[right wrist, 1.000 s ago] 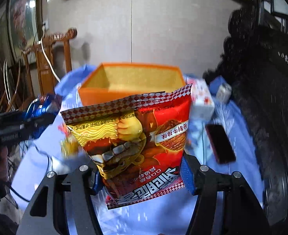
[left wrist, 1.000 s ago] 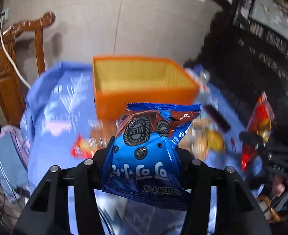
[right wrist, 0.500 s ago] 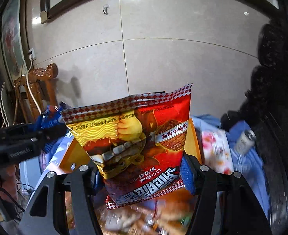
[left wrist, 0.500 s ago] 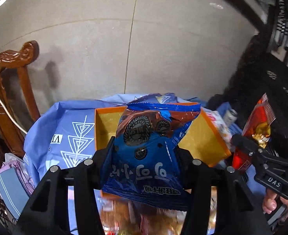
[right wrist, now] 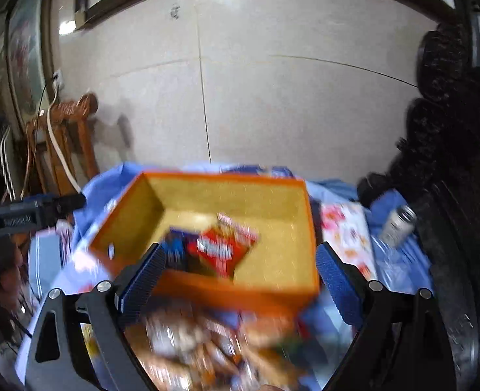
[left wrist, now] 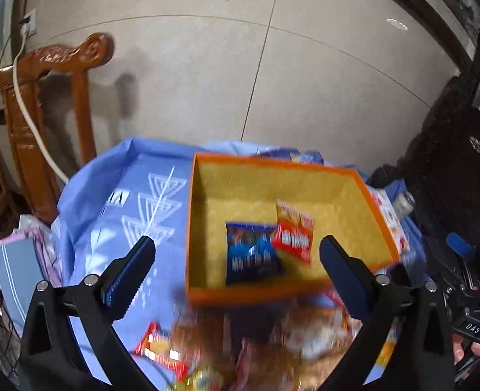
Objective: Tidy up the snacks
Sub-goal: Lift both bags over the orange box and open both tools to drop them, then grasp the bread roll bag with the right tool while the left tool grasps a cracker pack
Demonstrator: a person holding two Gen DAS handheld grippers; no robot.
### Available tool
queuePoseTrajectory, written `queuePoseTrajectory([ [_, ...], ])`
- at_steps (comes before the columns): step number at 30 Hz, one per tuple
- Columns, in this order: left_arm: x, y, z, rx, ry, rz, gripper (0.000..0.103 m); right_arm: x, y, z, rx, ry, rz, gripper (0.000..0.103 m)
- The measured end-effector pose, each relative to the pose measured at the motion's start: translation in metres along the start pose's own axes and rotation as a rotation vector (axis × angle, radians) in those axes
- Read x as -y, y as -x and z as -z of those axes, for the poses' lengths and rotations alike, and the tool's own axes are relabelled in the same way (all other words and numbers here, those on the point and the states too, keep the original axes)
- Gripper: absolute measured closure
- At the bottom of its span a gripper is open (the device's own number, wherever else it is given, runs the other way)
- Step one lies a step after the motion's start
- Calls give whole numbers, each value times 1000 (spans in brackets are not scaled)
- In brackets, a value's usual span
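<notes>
We see our left gripper (left wrist: 236,259) with its jaws spread wide and nothing between them; they have just been opening, and the blue packet (left wrist: 252,253) lies inside the orange box (left wrist: 240,291), toward its near wall. Our right gripper (right wrist: 240,265) stands just as wide and empty, its jaws also having just been opening, and the red packet (left wrist: 293,235) lies in the same box, touching the blue one on its right side and leaning a little over it. From the right wrist the red packet (right wrist: 222,244) shows near the middle of the box floor with the blue packet (right wrist: 174,249) partly tucked beside it on the left. The box (right wrist: 227,288) sits on a blue cloth (left wrist: 116,215) with white triangle marks. In front of the box, nearer to us, a heap of other snack packets (left wrist: 272,342) lies on the cloth, too blurred to tell apart. A wooden chair (left wrist: 44,104) stands at the left against the tiled wall.
</notes>
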State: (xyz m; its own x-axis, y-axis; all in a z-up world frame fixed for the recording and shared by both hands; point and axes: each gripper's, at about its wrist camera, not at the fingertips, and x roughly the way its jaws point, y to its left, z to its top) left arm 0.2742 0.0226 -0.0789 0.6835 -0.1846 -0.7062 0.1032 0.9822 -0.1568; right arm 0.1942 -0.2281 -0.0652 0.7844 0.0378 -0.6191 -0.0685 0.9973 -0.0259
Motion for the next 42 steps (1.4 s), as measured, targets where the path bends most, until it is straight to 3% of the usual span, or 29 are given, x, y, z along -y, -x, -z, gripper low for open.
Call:
queuePoseTrajectory([
  [4, 0, 28, 58, -47, -31, 14, 4, -5, 32, 56, -57, 43, 1, 9],
  [9, 2, 51, 118, -135, -62, 10, 4, -17, 42, 123, -168, 90, -7, 13],
  [13, 6, 64, 139, -161, -71, 19, 4, -30, 36, 149, -192, 146, -19, 14],
  [21, 12, 80, 135, -137, -86, 6, 4, -48, -4, 164, -223, 271, -39, 24],
  [27, 13, 81, 134, -145, -90, -5, 4, -43, -35, 163, -265, 292, -58, 32],
  [33, 21, 76, 135, -145, -137, -4, 4, -31, -45, 162, -295, 259, -54, 50],
  [36, 33, 70, 135, -128, -210, 1, 4, -22, -29, 158, -276, 200, -66, 51],
  [42, 80, 46, 143, -73, -483, 62, 4, -4, 3, 151, -252, 29, -99, 51],
])
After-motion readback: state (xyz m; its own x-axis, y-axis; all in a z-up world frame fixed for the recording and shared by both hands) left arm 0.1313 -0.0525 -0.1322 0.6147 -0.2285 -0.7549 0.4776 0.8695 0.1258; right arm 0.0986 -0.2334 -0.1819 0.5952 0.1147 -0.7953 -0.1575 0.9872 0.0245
